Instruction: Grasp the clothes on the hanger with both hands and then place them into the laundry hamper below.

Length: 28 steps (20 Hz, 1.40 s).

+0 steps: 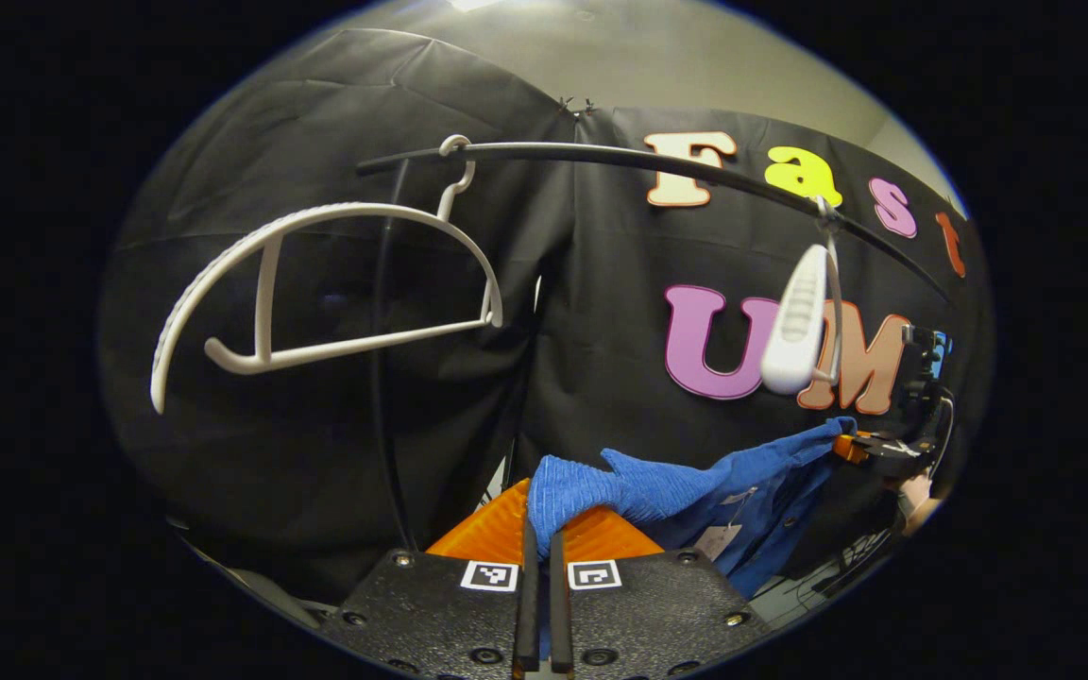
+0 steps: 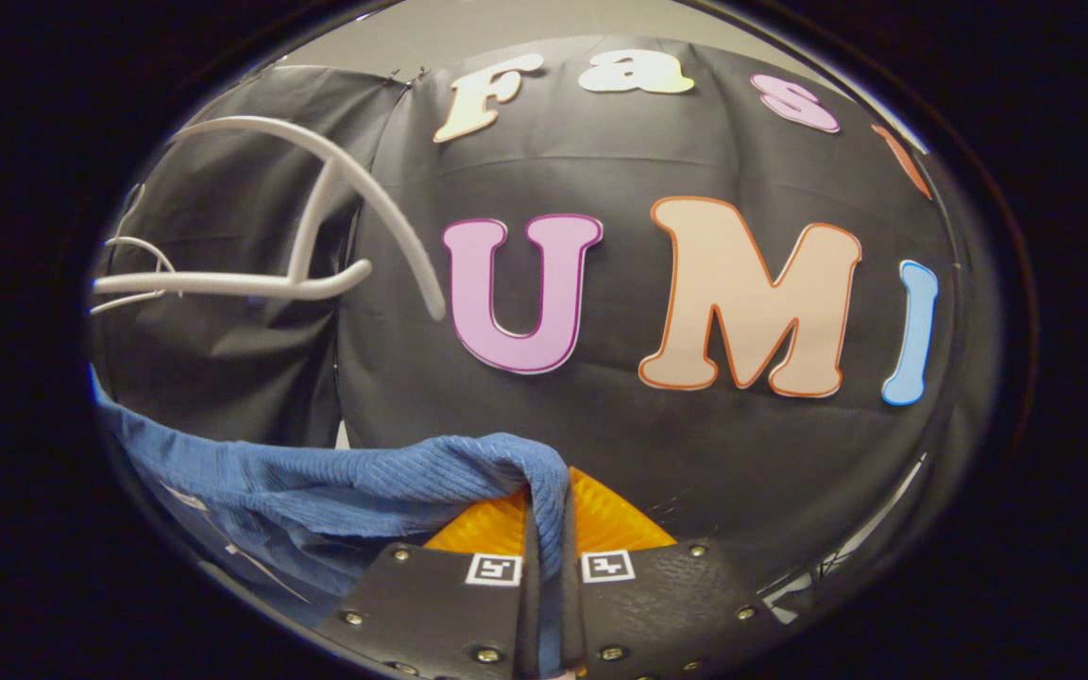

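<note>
Left gripper view: empty white hanger (image 1: 317,293) hooked on the dark rail (image 1: 620,161), tilted, upper left. Left claw (image 1: 539,567) at bottom centre, fingers together and clamped on a bunched corner of the blue ribbed garment (image 1: 657,491). Garment stretches right from there, sagging a little, over to the right claw (image 1: 870,446) at far right, which pinches its other end; a hand (image 1: 917,496) shows just below that claw. Second white hanger (image 1: 799,321) hangs edge-on from the rail above the garment's right part, apart from it. Garment is off both hangers, held in the air between the claws.

Right gripper view: white hanger (image 2: 308,236) upper left, bare. Blue garment (image 2: 317,482) runs in from the left edge to the right claw (image 2: 549,567), folded over its fingers, which are closed on the cloth.
</note>
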Tool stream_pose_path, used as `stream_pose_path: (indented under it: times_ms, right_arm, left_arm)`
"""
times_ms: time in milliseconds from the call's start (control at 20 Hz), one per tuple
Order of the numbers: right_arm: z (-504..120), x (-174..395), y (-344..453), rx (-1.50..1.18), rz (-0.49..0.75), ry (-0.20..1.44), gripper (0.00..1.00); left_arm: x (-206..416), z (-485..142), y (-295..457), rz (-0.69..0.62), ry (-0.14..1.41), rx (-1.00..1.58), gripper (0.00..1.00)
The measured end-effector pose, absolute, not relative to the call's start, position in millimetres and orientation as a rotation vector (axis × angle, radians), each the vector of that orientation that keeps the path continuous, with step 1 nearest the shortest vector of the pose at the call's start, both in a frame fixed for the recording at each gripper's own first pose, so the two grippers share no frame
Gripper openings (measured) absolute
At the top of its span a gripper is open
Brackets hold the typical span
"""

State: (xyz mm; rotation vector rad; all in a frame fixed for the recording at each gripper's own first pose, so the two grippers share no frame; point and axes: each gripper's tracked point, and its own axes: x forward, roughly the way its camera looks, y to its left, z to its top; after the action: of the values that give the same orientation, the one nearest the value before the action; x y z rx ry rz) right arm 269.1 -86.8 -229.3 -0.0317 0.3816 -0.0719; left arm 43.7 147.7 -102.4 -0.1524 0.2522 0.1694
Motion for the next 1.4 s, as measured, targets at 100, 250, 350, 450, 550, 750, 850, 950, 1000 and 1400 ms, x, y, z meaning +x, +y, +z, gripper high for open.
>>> stream_pose_path:
  times_ms: [100, 250, 350, 450, 550, 750, 850, 950, 1000, 1400]
  right_arm:
    - [-236.1, 253.5, -83.7, -0.039, -0.062, 0.404, 0.09]
    - [-242.9, 232.5, -78.6, -0.051, -0.052, 0.421, 0.09]
    - [-240.6, 220.5, -72.4, -0.051, -0.041, 0.424, 0.09]
    - [-236.1, 208.3, -64.2, -0.056, -0.022, 0.420, 0.09]
    - [-229.7, 199.3, -57.8, -0.057, -0.006, 0.413, 0.09]
    - [-221.9, 188.9, -51.2, -0.050, 0.018, 0.408, 0.09]
    - [-221.0, 186.7, -50.6, -0.050, 0.024, 0.405, 0.09]
    - [-219.5, 182.1, -50.5, -0.045, 0.026, 0.406, 0.09]
    - [-218.9, 178.6, -50.7, -0.040, 0.026, 0.408, 0.09]
    - [-243.6, 147.1, -50.9, -0.021, 0.024, 0.472, 0.09]
  left_arm:
    - [34.7, -110.6, 137.6, 0.141, 0.267, -0.127, 0.04]
    - [29.2, -118.1, 115.8, 0.090, 0.285, -0.109, 0.07]
    - [26.3, -122.3, 95.6, 0.044, 0.295, -0.104, 0.05]
    - [27.1, -127.7, 72.1, -0.009, 0.308, -0.097, 0.05]
    - [28.3, -130.1, 45.5, -0.073, 0.315, -0.092, 0.05]
    - [38.7, -125.0, -9.3, -0.214, 0.296, -0.089, 0.05]
    - [46.6, -119.3, -37.6, -0.285, 0.282, -0.101, 0.05]
    - [55.5, -114.1, -64.6, -0.350, 0.266, -0.121, 0.05]
    - [60.6, -113.7, -76.2, -0.375, 0.263, -0.130, 0.05]
    - [88.0, -140.7, -129.6, -0.482, 0.332, -0.187, 0.05]
